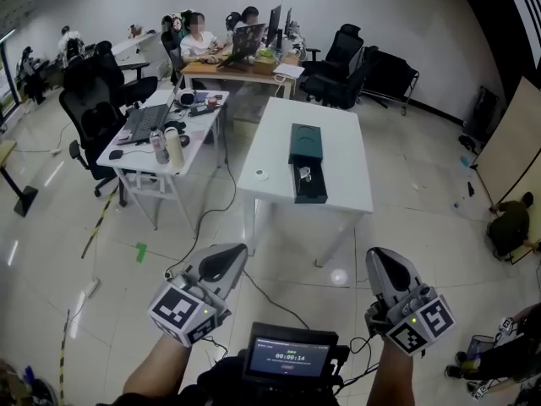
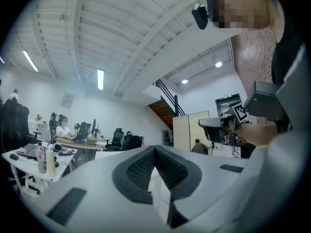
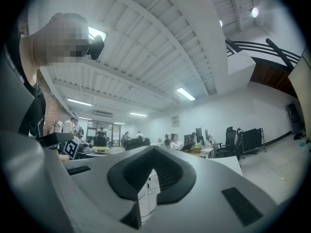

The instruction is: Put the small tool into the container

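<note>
While hovering over the pale floor [image 1: 51, 227], clenched shut on nothing: jaws of left gripper [image 1: 230, 255] and right gripper [image 1: 382, 260] alike. Well ahead of both jaws, on the white table [image 1: 342, 163], seemingly the small tool [image 1: 304, 173], a pale glint on a dark tray [image 1: 311, 191] just short of the green container [image 1: 306, 142]. Probably light, stiff, slippery; best pinched across its middle. Smooth hard tabletop, likely to let it skid. Farther off, office chairs [image 1: 89, 108] and seated people [image 1: 199, 41].
</note>
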Available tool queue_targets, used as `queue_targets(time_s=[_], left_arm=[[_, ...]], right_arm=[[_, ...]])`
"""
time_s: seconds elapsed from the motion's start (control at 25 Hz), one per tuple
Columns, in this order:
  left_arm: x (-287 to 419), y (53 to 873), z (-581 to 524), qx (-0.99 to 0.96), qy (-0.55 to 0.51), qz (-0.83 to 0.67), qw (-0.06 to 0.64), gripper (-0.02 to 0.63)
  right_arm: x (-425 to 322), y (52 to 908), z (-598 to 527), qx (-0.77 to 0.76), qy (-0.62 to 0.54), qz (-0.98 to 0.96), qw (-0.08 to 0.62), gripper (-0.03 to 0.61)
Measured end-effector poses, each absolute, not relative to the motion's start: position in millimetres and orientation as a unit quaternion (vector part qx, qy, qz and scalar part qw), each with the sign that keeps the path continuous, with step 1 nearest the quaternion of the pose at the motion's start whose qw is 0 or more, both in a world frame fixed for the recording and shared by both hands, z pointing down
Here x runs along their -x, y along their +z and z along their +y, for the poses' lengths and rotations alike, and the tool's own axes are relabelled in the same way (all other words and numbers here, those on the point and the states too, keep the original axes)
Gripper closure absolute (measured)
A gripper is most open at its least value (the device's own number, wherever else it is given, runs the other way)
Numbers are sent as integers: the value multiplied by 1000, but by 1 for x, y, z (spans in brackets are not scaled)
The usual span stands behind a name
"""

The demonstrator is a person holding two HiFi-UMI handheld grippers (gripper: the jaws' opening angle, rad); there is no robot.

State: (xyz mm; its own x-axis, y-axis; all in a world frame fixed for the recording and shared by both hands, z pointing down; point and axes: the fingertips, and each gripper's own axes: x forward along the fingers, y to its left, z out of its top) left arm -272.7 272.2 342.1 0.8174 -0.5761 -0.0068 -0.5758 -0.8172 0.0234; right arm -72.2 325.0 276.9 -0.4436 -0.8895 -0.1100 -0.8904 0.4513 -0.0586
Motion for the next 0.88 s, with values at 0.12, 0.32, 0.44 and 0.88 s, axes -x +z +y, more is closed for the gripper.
queue_targets(time_s=[0.12, 0.32, 0.44, 0.88], left_arm=[[241, 337, 304, -953, -8, -304, 10, 604], [177, 330, 352, -950, -8, -310, 19, 604], [130, 322, 391, -952, -6, -306, 17, 604], [64, 315, 455, -949, 5, -314, 36, 604]], right_arm=[[47, 278, 359, 518, 3, 853, 65, 574], [0, 272, 407, 503, 7, 863, 55, 574], [-40, 269, 443, 500, 4, 865, 50, 574], [-111, 267, 495, 498, -8, 865, 62, 572]])
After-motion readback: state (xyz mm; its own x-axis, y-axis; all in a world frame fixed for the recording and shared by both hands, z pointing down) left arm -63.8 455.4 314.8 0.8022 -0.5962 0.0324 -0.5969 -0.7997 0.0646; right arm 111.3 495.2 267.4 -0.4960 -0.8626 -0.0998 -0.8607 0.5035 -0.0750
